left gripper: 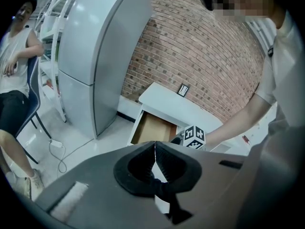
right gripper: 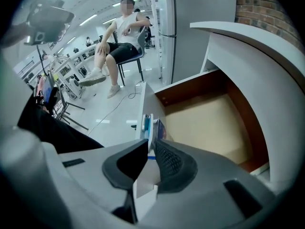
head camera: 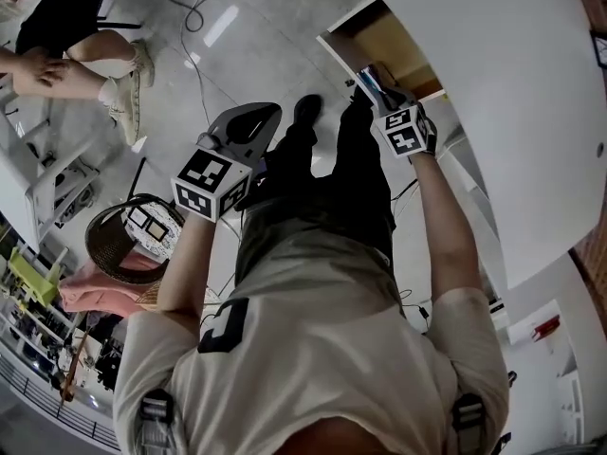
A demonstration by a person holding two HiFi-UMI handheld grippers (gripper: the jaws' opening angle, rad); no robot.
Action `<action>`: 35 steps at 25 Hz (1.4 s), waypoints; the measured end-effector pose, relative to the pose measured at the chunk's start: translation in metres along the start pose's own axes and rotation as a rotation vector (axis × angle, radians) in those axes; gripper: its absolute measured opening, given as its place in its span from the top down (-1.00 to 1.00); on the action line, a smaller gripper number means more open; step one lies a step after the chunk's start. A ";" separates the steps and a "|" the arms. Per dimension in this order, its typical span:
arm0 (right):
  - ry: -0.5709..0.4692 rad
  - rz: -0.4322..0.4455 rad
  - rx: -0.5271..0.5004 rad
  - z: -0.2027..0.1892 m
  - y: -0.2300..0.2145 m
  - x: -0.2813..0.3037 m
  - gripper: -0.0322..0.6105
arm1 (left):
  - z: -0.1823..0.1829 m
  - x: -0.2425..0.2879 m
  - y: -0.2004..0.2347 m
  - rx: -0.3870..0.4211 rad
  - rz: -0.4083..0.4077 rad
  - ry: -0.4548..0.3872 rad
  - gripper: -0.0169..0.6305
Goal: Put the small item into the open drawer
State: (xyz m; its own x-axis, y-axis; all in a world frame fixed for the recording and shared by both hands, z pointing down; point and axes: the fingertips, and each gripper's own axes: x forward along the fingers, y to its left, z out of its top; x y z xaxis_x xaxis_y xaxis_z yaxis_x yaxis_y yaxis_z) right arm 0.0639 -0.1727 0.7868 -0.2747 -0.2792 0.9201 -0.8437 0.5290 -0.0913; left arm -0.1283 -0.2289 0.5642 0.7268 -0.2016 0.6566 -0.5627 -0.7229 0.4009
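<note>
My right gripper (right gripper: 151, 146) is shut on the small item (right gripper: 150, 127), a thin blue-and-white packet that sticks out past the fingertips. It hangs over the front edge of the open drawer (right gripper: 209, 123), whose bare wooden bottom lies just beyond. In the head view the right gripper (head camera: 377, 89) holds the item (head camera: 365, 77) beside the drawer (head camera: 398, 47) under the white cabinet top (head camera: 493, 93). My left gripper (left gripper: 155, 146) is shut with nothing in it and hangs back from the drawer (left gripper: 153, 128). In the head view the left gripper (head camera: 254, 121) hovers over the floor.
A grey fridge (left gripper: 95, 56) stands left of the cabinet against a brick wall (left gripper: 200, 56). A person sits on a chair (right gripper: 121, 37) across the floor. A cable (head camera: 194, 12) trails on the floor. A woven basket (head camera: 119, 240) sits beside my left leg.
</note>
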 end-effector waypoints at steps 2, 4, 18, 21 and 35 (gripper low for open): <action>0.022 0.010 0.006 -0.005 0.001 -0.008 0.54 | 0.002 -0.003 0.000 -0.002 -0.003 -0.011 0.93; 0.015 -0.011 0.016 -0.005 0.000 -0.021 0.46 | 0.005 -0.007 0.002 -0.003 -0.005 -0.032 0.93; -0.546 0.218 0.319 0.194 0.133 -0.228 0.89 | 0.031 -0.096 0.035 0.081 0.020 -0.223 0.93; -0.625 0.247 0.268 0.224 0.165 -0.260 0.89 | 0.029 -0.111 0.034 0.072 0.003 -0.261 0.93; -0.942 0.328 0.347 0.247 0.195 -0.386 0.89 | 0.086 -0.159 -0.060 0.106 -0.253 -0.425 0.93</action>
State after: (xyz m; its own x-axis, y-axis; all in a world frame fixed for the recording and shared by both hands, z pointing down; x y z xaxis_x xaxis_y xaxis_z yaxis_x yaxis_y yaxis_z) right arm -0.1084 -0.1600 0.3192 -0.6348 -0.7522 0.1764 -0.7080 0.4750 -0.5226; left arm -0.1760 -0.2103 0.3813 0.9437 -0.2470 0.2202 -0.3214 -0.8425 0.4324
